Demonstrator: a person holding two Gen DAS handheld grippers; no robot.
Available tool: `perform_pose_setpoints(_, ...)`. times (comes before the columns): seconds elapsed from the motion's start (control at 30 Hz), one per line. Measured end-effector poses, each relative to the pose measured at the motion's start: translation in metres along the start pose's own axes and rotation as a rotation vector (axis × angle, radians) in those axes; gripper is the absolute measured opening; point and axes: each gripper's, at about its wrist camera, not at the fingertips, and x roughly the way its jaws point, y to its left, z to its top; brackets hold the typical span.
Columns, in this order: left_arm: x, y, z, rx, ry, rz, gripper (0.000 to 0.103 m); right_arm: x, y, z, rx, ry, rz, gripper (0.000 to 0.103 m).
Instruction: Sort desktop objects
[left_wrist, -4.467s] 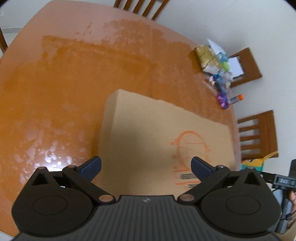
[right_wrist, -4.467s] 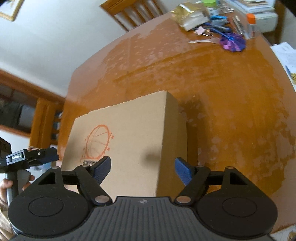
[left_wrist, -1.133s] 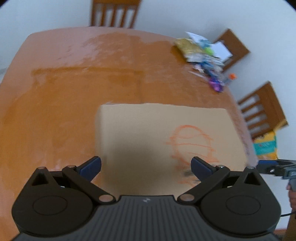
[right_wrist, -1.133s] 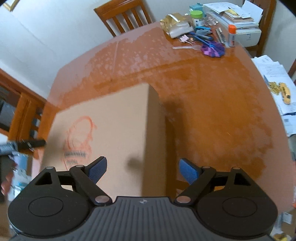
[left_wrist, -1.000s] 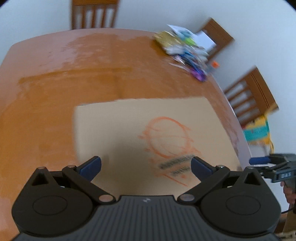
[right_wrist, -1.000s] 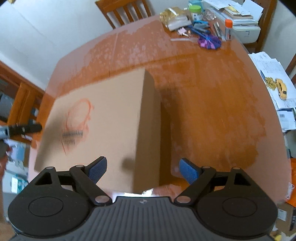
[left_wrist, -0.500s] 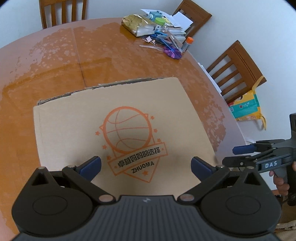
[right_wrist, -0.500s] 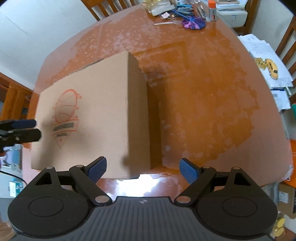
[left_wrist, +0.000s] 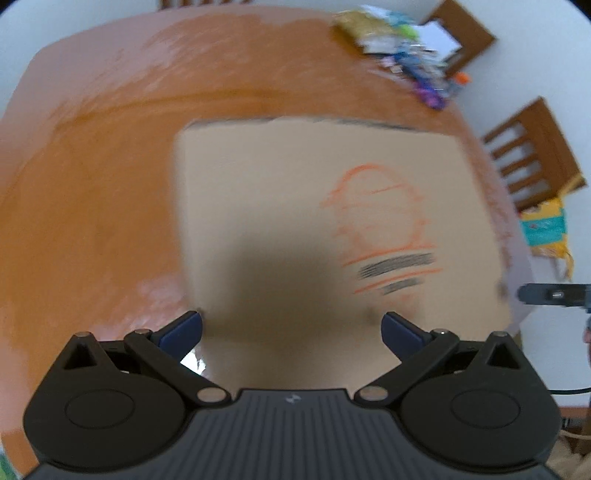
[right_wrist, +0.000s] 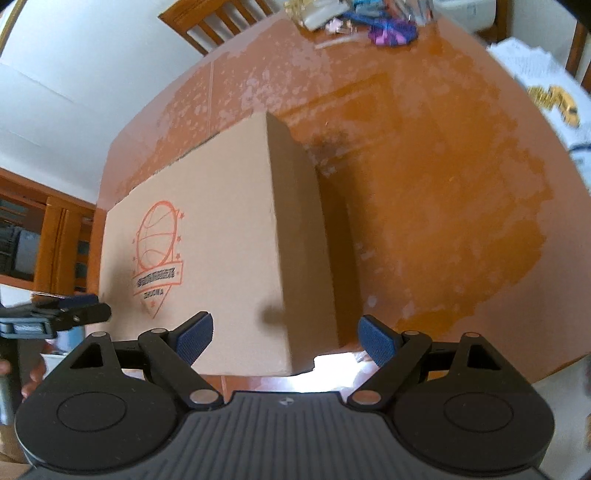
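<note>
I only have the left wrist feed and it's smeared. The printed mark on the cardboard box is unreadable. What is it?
Observer: On the right wrist view the cardboard box shows an orange basketball logo with a banner beneath.
Operator: Anything beyond the box's right side?
Observer: That side face drops to bare wooden table, shadow alongside.
Operator: Is the right gripper on the box?
Observer: No. The right gripper is open, its blue pads straddling the box's near corner without touching.
</note>
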Motion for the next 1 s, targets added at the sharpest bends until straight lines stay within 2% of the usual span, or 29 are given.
perform_pose_setpoints(0.1,0.004,0.014,-0.007,-0.058,0.011,-0.003,0.102,0.006,0.004,0.004,0.003,0.012,0.053,0.09)
perform_pose_setpoints(0.2,0.004,0.016,-0.009,-0.075,0.006,-0.018,0.102,0.012,0.014,0.009,-0.009,0.026,0.103,0.09)
perform_pose_setpoints(0.37,0.003,0.011,-0.011,-0.04,0.002,-0.033,0.102,0.02,0.032,0.011,-0.058,0.042,0.07,0.092)
perform_pose_setpoints(0.47,-0.001,0.007,-0.015,0.007,0.002,-0.013,0.102,0.014,0.029,0.012,-0.05,0.024,0.077,0.092)
perform_pose_setpoints(0.57,-0.004,-0.011,-0.028,0.145,0.016,0.043,0.102,0.003,0.035,0.005,-0.126,0.008,-0.004,0.092)
perform_pose_setpoints(0.67,-0.001,-0.033,-0.045,0.305,0.027,0.114,0.102,0.005,0.043,-0.004,-0.224,0.073,-0.043,0.092)
perform_pose_setpoints(0.73,0.004,-0.043,-0.054,0.377,0.022,0.16,0.102,0.007,0.048,-0.012,-0.287,0.112,-0.073,0.092)
perform_pose_setpoints(0.8,0.013,-0.045,-0.057,0.395,0.035,0.183,0.102,0.009,0.053,-0.019,-0.345,0.143,-0.11,0.092)
perform_pose_setpoints(1.0,0.027,-0.036,-0.057,0.361,0.035,0.209,0.102,0.022,0.052,-0.024,-0.364,0.185,-0.159,0.092)
